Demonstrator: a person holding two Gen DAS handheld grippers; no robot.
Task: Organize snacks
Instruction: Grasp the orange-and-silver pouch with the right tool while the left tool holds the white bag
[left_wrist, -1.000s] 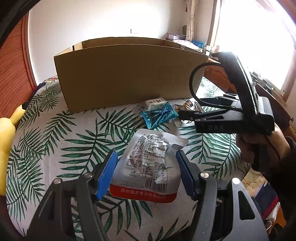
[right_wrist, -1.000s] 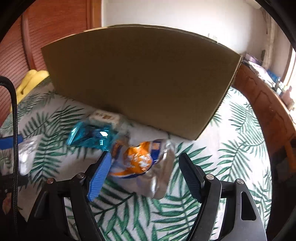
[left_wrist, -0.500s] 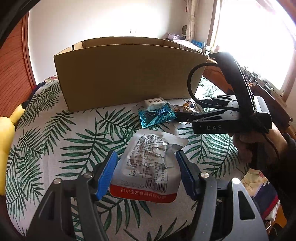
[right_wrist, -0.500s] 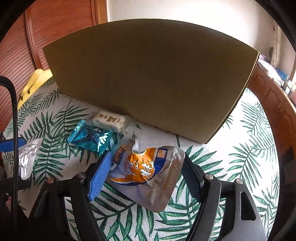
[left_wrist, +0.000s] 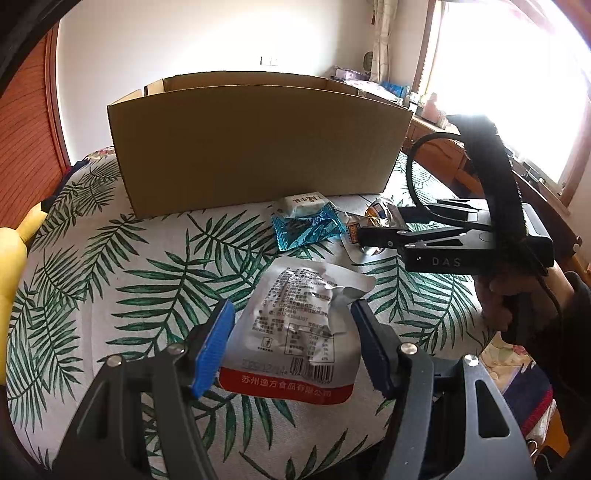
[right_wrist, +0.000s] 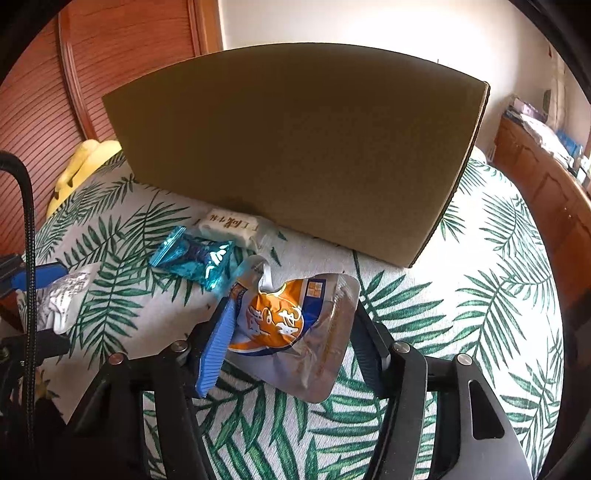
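In front of the box (right_wrist: 295, 155), both grippers, left (left_wrist: 291, 343) and right (right_wrist: 291, 332), straddled 2 pouches (left_wrist: 295, 332) (right_wrist: 295, 325) unclenched, so slick foil might slip when squeezed.

Silver pouch (left_wrist: 295, 332) lies flat, print-side up; orange pouch (right_wrist: 291, 325), blue wrapper (right_wrist: 195, 256), white packet (right_wrist: 231, 225) crowd the cardboard box (right_wrist: 295, 155).
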